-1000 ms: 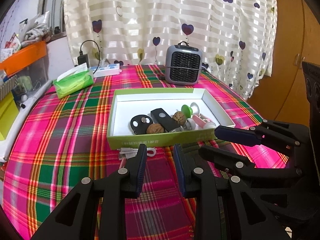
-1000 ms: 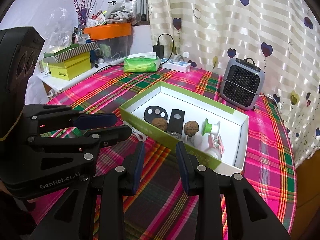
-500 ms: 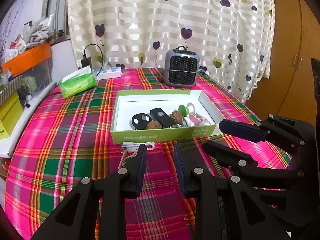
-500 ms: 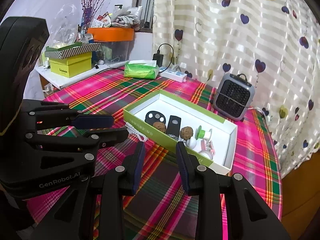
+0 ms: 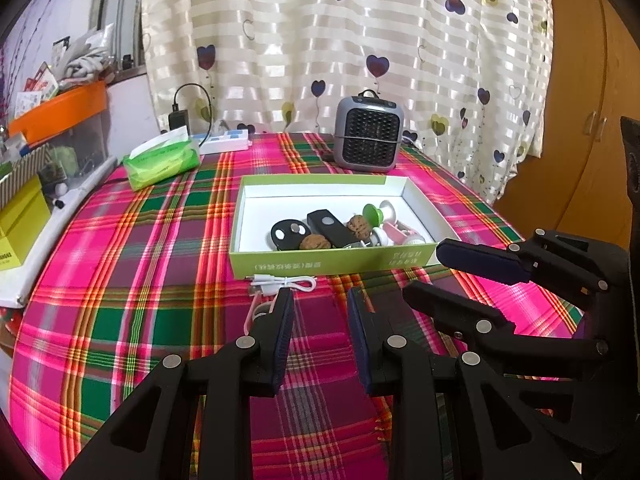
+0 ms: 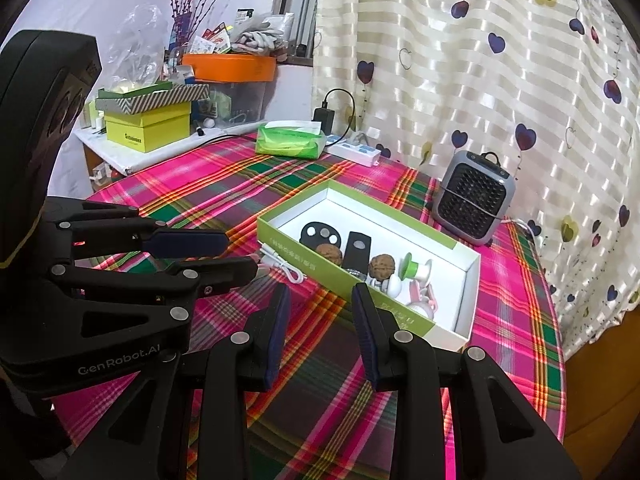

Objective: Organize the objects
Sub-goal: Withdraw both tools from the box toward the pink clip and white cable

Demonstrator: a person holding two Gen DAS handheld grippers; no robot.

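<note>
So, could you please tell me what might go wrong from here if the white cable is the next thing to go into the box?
1. The thin white USB cable lies loose and flat on the plaid tablecloth, touching the green cardboard box; the open left gripper may pinch cloth or nudge the box.
2. The open right gripper sits close beside the left; the two could collide.
3. The box's near end is crowded by two walnuts and black remotes, so the cable may spill over.

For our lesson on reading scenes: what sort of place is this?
Probably a lived-in room at home: a heart-print curtain, a plaid tablecloth, a small heater and a cluttered side shelf suggest it.
</note>
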